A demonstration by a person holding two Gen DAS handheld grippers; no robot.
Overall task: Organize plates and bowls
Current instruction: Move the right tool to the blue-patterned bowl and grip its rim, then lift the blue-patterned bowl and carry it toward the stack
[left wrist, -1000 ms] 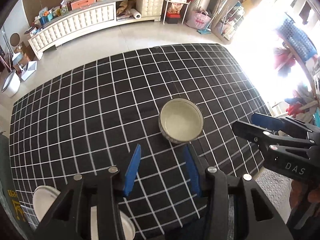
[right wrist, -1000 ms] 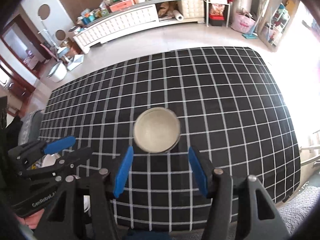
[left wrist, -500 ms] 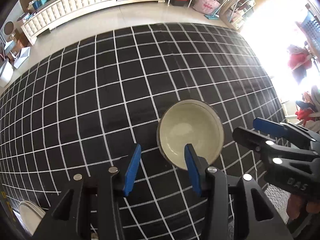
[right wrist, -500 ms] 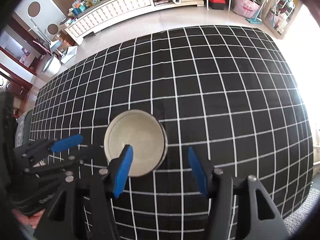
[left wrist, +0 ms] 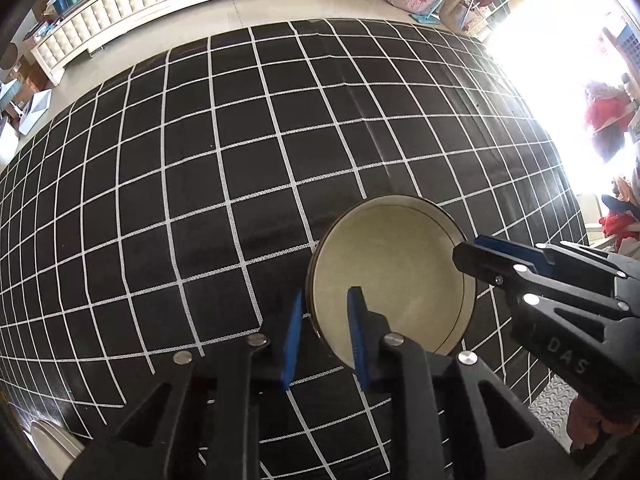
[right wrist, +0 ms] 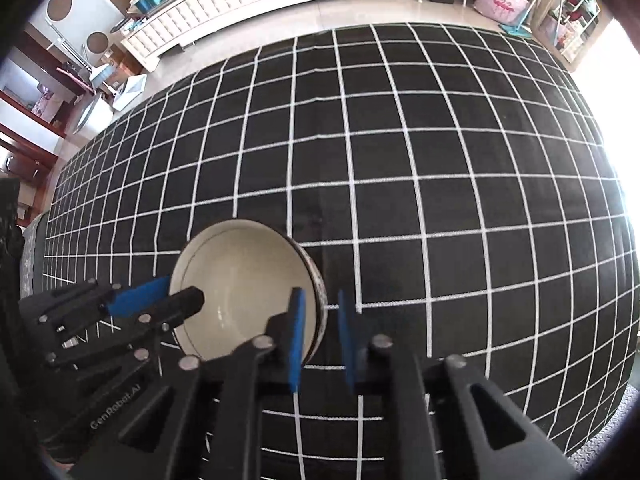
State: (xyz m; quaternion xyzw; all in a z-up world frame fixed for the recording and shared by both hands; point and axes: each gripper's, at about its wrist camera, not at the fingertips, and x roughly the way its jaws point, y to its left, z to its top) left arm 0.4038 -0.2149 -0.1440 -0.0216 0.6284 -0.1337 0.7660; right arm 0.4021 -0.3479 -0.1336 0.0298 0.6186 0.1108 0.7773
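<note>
the bowl (left wrist: 390, 276) sits on the checked cloth (left wrist: 240, 140), near its front edge. my left gripper (left wrist: 324, 332) and right gripper (right wrist: 320, 336) have just been closing, each straddling an opposite rim wall; pad contact is unclear. glazed ceramic is probably rigid, slippery and breakable: i grip the rim walls evenly.

My left wrist camera looked steeply down along my left gripper (left wrist: 322, 334), close over the black checked cloth (left wrist: 200, 180). My right wrist camera did the same along my right gripper (right wrist: 320, 338). Both faced the white cabinet (right wrist: 224, 0) across the floor. Shared: the cream bowl (left wrist: 390, 272), cloth, cabinet. Each view caught the other gripper at its side edge.
</note>
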